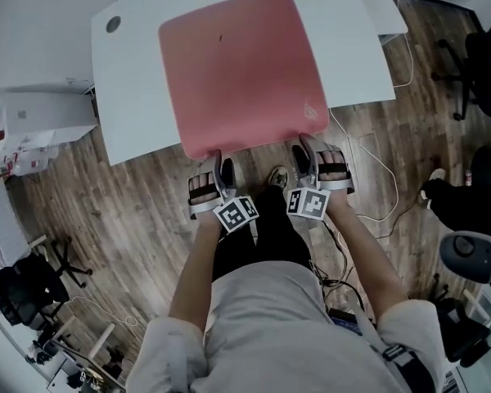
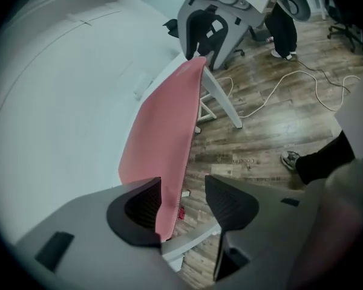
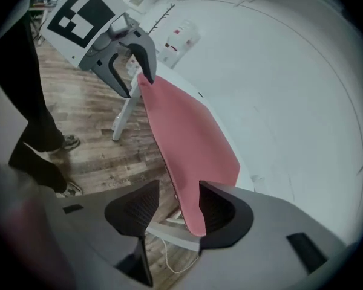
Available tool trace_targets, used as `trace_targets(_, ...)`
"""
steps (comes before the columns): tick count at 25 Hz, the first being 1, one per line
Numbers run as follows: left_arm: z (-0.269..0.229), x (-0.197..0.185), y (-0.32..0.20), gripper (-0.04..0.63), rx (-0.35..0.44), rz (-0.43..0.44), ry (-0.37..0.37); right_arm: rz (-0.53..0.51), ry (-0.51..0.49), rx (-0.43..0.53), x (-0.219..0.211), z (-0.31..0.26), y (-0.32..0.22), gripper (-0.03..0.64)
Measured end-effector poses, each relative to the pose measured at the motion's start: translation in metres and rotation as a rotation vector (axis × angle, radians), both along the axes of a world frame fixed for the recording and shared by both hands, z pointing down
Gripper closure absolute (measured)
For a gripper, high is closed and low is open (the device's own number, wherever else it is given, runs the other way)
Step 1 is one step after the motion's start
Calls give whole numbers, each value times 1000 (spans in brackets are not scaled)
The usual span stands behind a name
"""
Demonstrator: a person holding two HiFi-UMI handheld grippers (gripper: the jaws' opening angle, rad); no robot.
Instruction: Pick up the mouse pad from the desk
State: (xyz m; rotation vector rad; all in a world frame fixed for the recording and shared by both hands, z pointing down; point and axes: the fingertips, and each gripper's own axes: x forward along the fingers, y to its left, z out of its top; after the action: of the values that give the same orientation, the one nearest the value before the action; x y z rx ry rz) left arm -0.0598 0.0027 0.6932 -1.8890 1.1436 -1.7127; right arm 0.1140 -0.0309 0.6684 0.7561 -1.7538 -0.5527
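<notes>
Left tool (image 2: 183,189): released. My jaws stand apart astride the near edge of the mouse pad (image 2: 166,132). The fabric lies against one pad, with a clear gap to the other.

Right tool (image 3: 178,192): also unclenched. It straddles the same edge farther along. The pad's edge leans on one jaw and the other stands off it, so nothing is gripped.

Both from above: the left tool (image 1: 221,170) and right tool (image 1: 305,152) sit side by side at the pad's near edge, one toward each corner.

Mouse pad (image 1: 241,64): large and pink, lying flat on the white worktop (image 1: 131,80). Its near strip hangs past the worktop's front edge, and that strip is where my jaws are.

Below the overhang: wood floor (image 2: 266,119), nothing else under the pad's lip.

Step in hand: as I judge it, the jaws are set around the edge for the grasp and not yet closed. The pad has not left the worktop.

Next move: I should close both tools on the overhanging strip together, then raise them evenly. The pad is limp, so a one-sided lift would likely let it sag or slide.
</notes>
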Motion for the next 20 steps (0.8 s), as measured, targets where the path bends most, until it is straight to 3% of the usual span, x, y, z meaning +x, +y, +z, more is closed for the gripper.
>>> trace_targets(8, 12, -10, -8, 353, 26, -2, -102, -74, 130, 79, -5, 17, -11, 383)
trace_targets(16, 5, -9, -19, 374, 71, 1, -91, -87, 159, 127, -6, 3, -23, 393)
trace_targets(18, 2, -12, -21, 422, 72, 1, -82, -94, 145, 118, -9, -2, -23, 425)
trace_targets(20, -1, -13, -20, 422, 47, 8, -76, -106, 133, 129, -13, -9, -22, 499)
